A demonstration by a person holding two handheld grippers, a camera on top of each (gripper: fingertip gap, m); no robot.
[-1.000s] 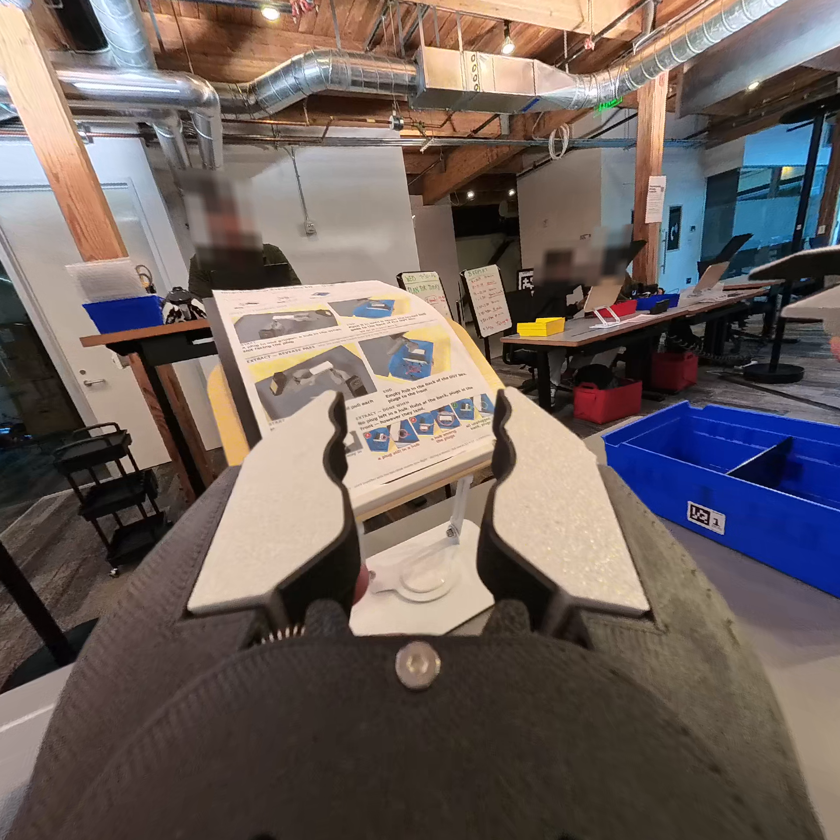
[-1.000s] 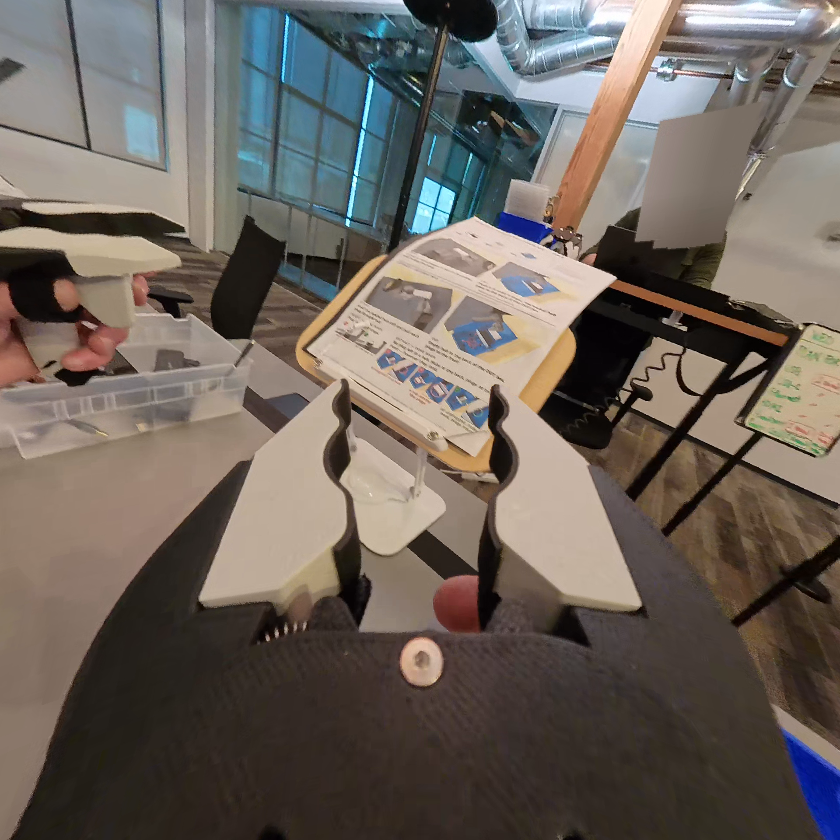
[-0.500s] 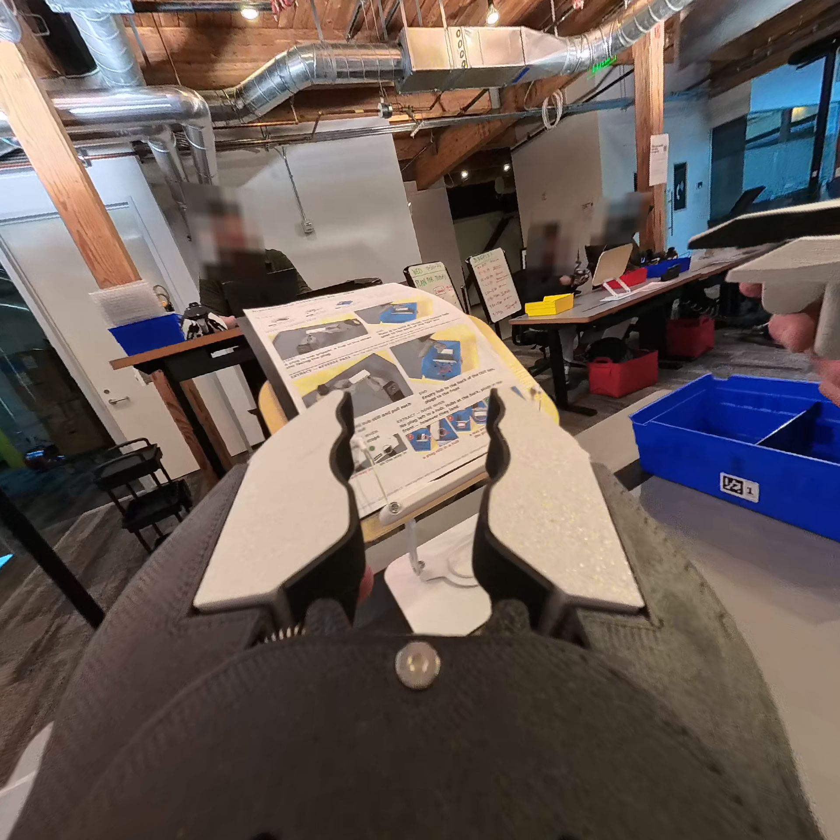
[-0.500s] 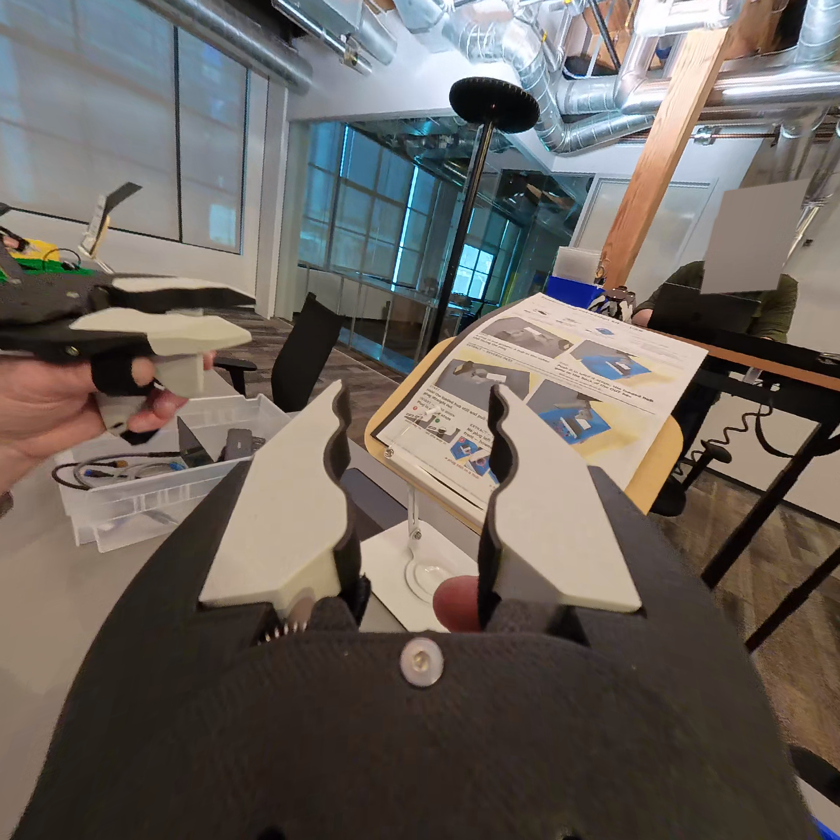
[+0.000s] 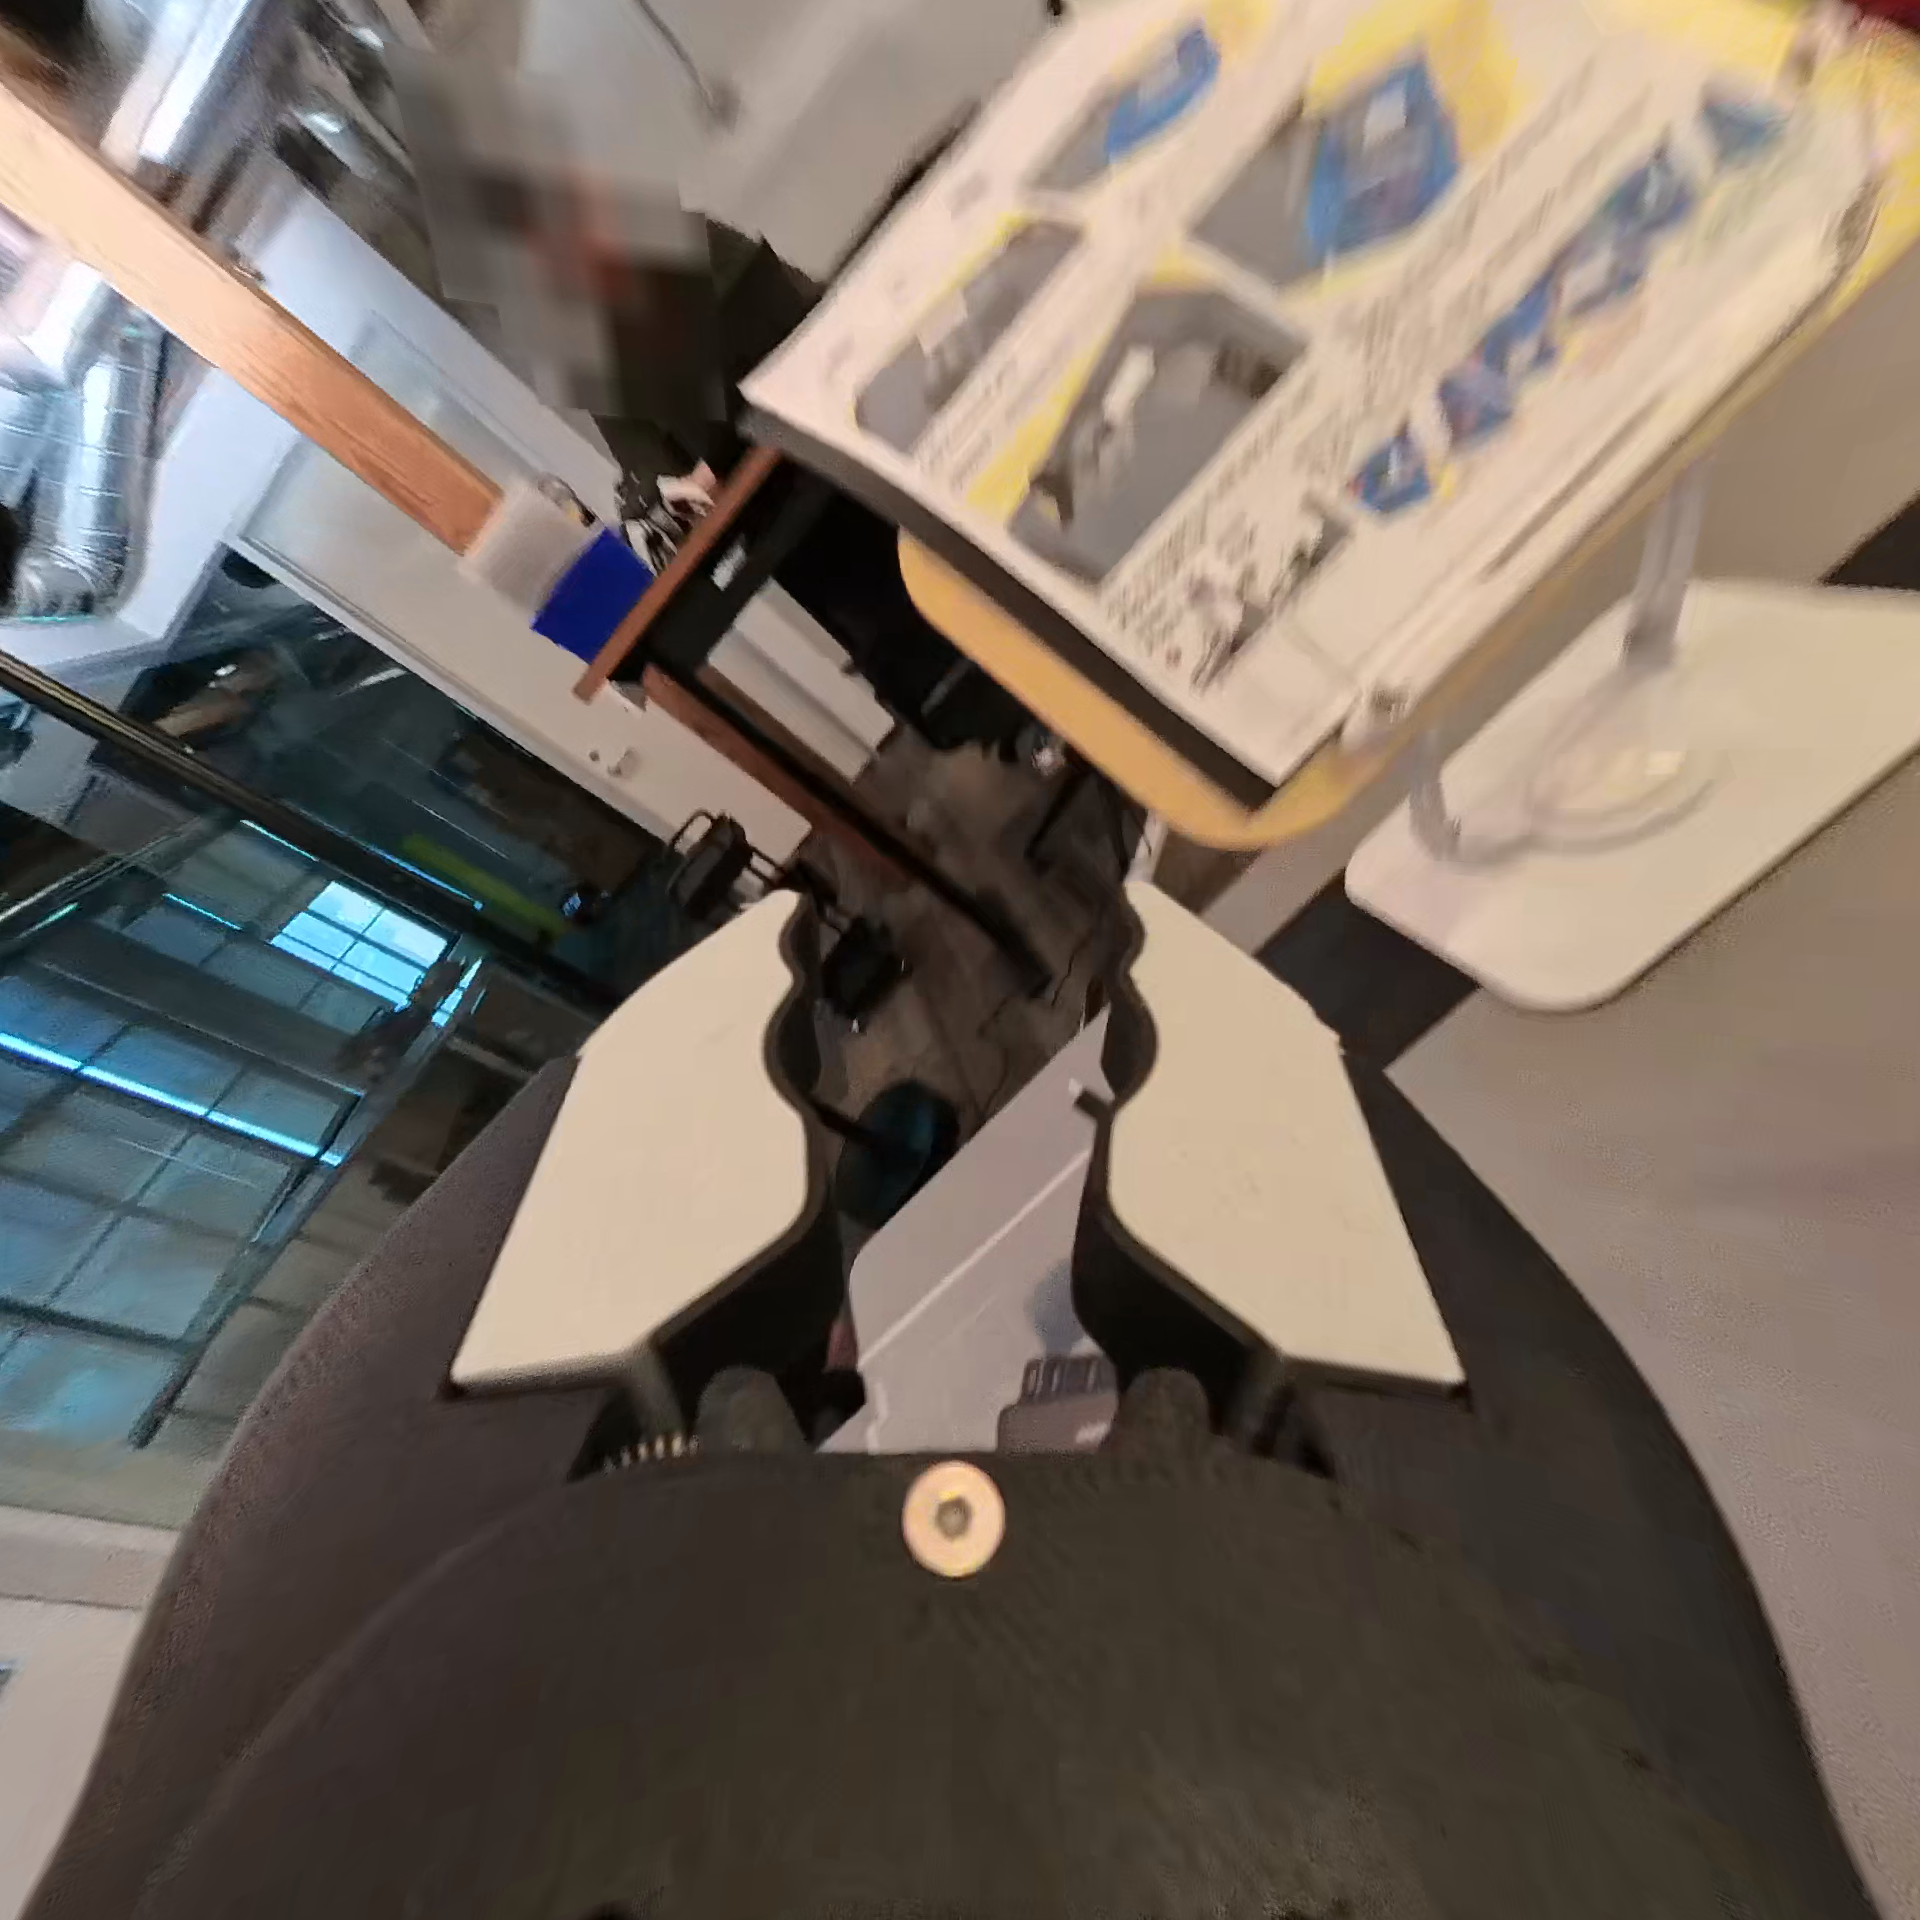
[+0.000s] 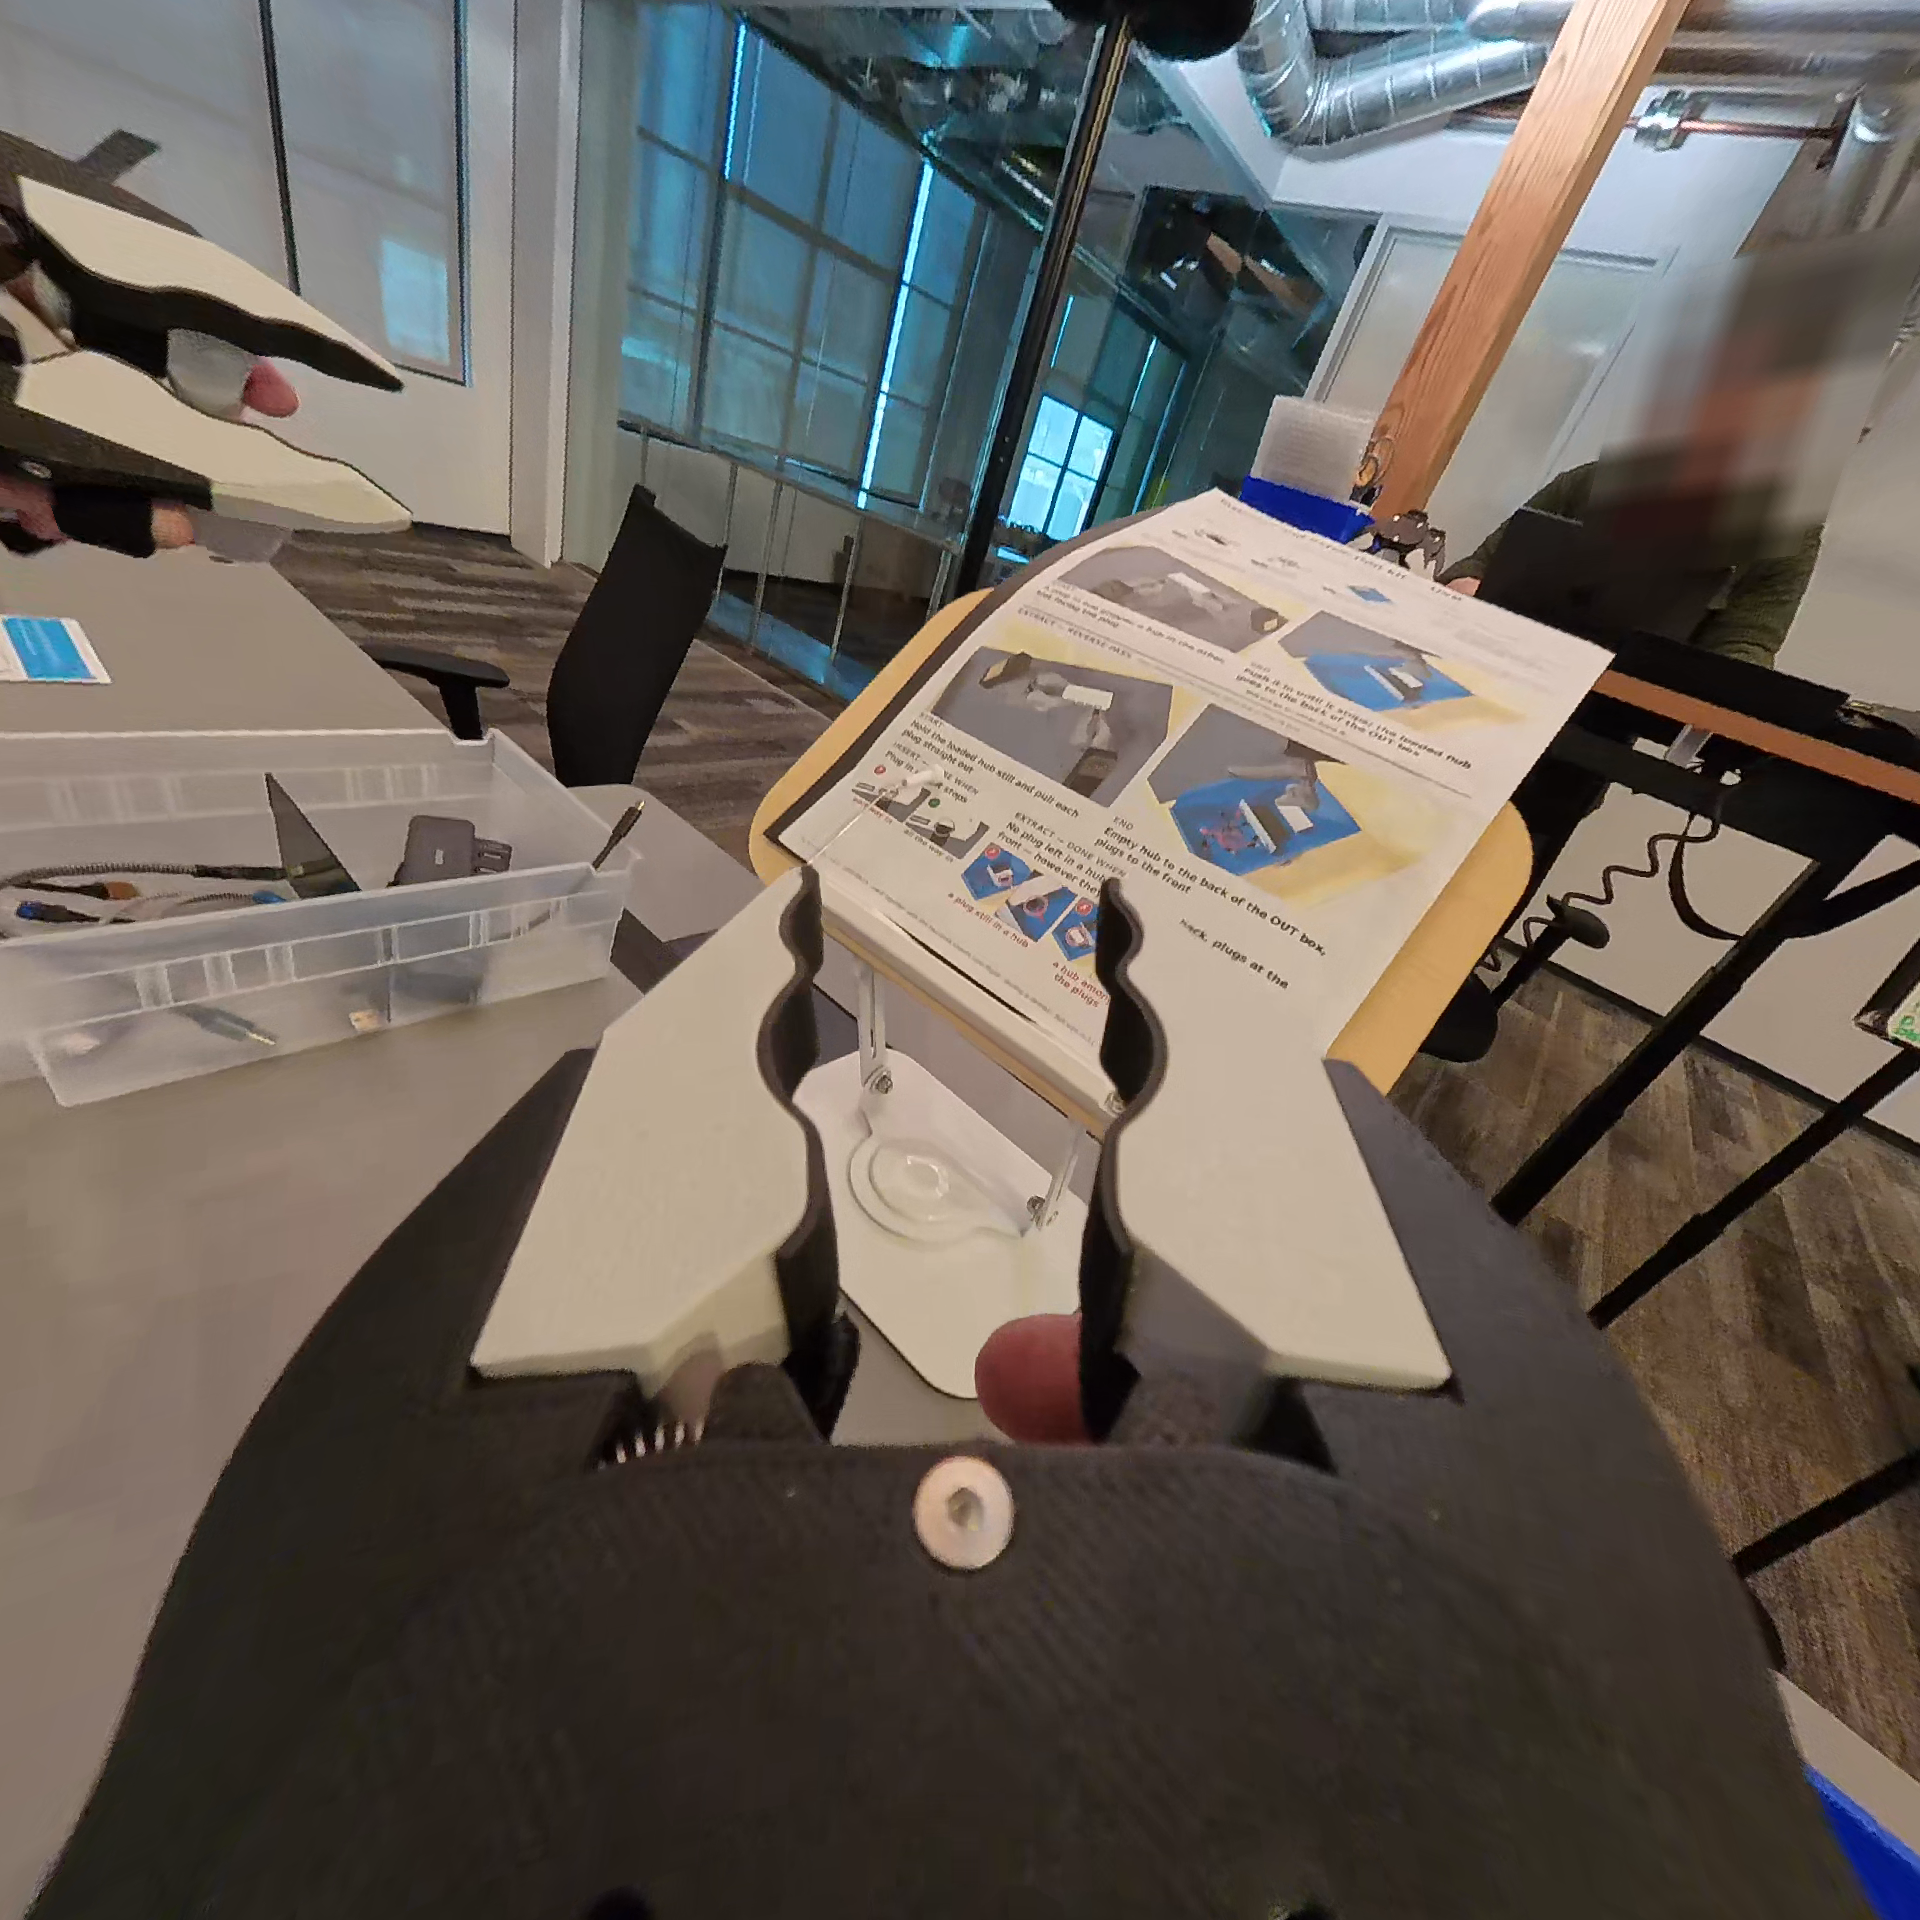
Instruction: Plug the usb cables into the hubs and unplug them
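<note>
A clear plastic bin (image 6: 499, 940) stands on the grey table at the left of the right wrist view. It holds a dark grey hub (image 6: 445, 847) and several loose cables (image 6: 114, 883). My right gripper (image 6: 954, 899) is open and empty, to the right of the bin and pointing at the paper stand. My left gripper (image 6: 400, 447) is open and empty, held in the air above the bin. In the blurred left wrist view the left gripper (image 5: 961, 930) is rolled to one side, with a pale bin corner (image 5: 966, 1247) and a dark object (image 5: 1055, 1392) low between its fingers.
An instruction sheet on a yellow board (image 6: 1195, 769) stands on a white base (image 6: 935, 1278) at the table's far edge; it also shows in the left wrist view (image 5: 1299, 312). A black chair (image 6: 623, 644) stands behind the bin. A blue bin corner (image 6: 1860, 1829) is at the lower right. A person sits at a desk behind. One gripper's finger ends stand about 30 cm off the other's.
My left gripper has rolled sideways and swung left and down over the clear bin; its view is now blurred. My right gripper has dipped slightly. Both stay open.
</note>
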